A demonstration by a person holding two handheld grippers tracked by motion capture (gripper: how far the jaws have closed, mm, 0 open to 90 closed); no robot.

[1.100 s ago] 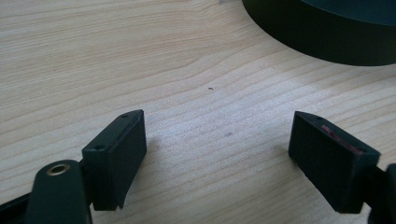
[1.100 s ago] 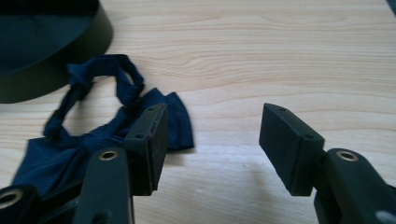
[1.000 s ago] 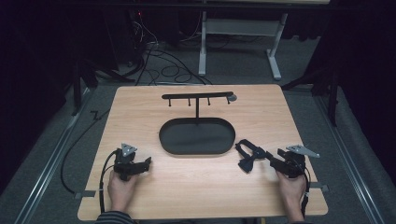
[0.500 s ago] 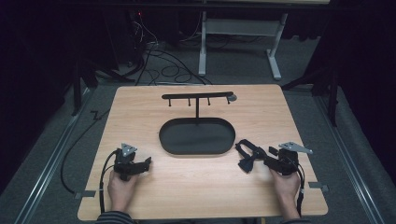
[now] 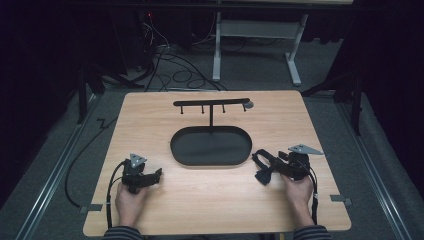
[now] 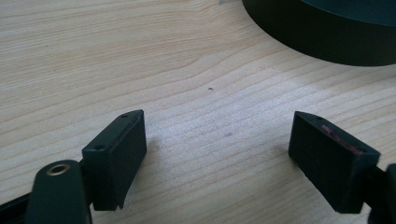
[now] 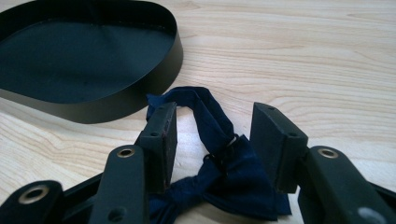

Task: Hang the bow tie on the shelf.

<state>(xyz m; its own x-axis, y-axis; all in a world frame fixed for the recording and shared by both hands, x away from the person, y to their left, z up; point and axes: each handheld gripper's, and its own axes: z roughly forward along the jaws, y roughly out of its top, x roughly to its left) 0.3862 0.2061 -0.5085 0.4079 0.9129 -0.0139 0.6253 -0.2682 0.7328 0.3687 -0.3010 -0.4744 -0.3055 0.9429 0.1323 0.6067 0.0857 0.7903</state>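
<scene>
A dark blue bow tie (image 7: 233,182) with its strap looped lies on the wooden table, just right of the black oval tray (image 5: 210,159). My right gripper (image 7: 212,128) is open, its jaws standing on either side of the bow tie's strap without pinching it. From above, the bow tie (image 5: 263,175) sits at the tip of the right gripper (image 5: 274,167). My left gripper (image 5: 157,175) rests open at the front left, and between its jaws there is bare wood (image 6: 217,140). A black T-shaped rack (image 5: 211,103) with small hooks stands behind the tray.
The tray's wall (image 6: 327,39) is close ahead and to the right of the left gripper. In the right gripper view the tray's rim (image 7: 173,51) lies just beyond the left jaw. Cables trail from both grippers toward the front edge of the table (image 5: 215,220).
My right gripper has slid left and a little farther from the person, closing in over the bow tie. The left gripper has stayed put.
</scene>
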